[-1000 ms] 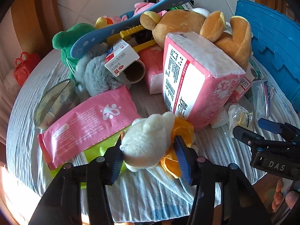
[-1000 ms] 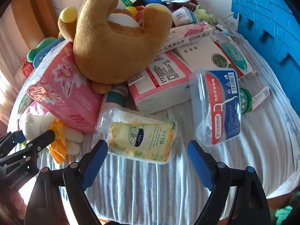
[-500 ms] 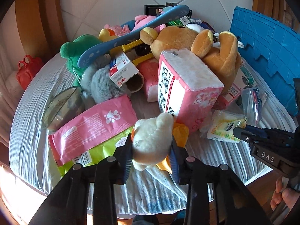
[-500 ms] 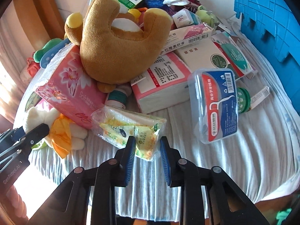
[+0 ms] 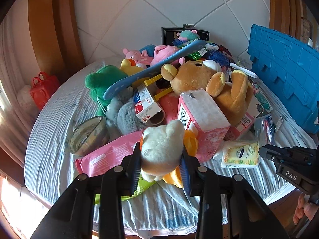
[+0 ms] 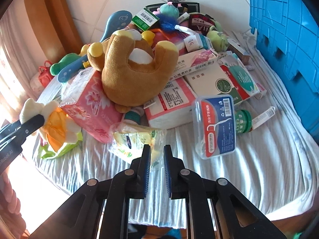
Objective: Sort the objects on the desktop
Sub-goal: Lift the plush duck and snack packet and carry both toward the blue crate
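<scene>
Slippage is your main risk: your left gripper (image 5: 161, 159) has clenched the white plush (image 5: 162, 143) in front of the pink tissue pack (image 5: 203, 119), while your right gripper (image 6: 156, 167) has just closed on only the crinkly edge of the yellow wipes packet (image 6: 135, 139) beside that pack, which may tear free

We read "DAS" on the right gripper's (image 5: 259, 153) black body at four o'clock, "VIA" and "P.S", upside down, on a dark pouch (image 6: 201, 23) at one o'clock, and "Robot.AI" on the left gripper's (image 6: 31, 123) body at nine o'clock.

Cream plush (image 5: 162, 145), orange bow; yellow-green packet (image 6: 132, 139); blue crate (image 6: 287, 45).
</scene>
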The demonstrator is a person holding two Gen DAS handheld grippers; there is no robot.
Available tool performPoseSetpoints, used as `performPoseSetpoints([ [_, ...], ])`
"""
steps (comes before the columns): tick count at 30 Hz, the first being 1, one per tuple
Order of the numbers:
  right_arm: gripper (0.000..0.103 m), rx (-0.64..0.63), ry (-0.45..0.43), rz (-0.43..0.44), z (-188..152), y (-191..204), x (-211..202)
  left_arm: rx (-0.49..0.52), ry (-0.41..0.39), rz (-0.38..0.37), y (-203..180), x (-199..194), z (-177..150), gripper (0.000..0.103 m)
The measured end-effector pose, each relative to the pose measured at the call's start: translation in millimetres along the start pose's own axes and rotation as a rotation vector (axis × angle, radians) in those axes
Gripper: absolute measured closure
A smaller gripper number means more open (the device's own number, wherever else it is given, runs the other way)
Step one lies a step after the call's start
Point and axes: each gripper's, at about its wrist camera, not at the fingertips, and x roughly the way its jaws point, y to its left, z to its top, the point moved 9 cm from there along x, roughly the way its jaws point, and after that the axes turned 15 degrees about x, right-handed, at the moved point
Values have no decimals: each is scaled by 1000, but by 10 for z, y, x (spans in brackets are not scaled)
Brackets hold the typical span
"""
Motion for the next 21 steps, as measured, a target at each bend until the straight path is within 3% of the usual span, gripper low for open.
performPoseSetpoints([
  [2, 68, 5, 29, -7, -34, -12, 75, -3, 19, 4, -4, 43, -42, 69],
  [4, 11, 10, 66, -8, -140, -51, 165, -8, 40, -6, -20, 92, -108, 69],
  [5, 6, 9, 78, -5, -163, -57, 217, -10, 49, -8, -27, 115, -136, 69],
  [10, 4, -59, 110, -49, -254, -12, 437, -10, 77, -20, -85, 213, -237, 69],
  [14, 7, -70, 139, -80, -334, -14, 618, 0, 88, -30, -147, 255, -275, 69],
  [15, 23, -67, 140, -85, -348, -19, 642, 3, 89, -29, -156, 254, -278, 69],
  [16, 47, -82, 111, -110, -329, -22, 621, 4, 87, -31, -163, 247, -278, 69],
  [18, 68, -66, 95, -78, -288, 16, 551, 3, 76, -30, -156, 212, -252, 69],
  [21, 77, -47, 66, -49, -198, 24, 403, 0, 50, -23, -110, 132, -167, 69],
])
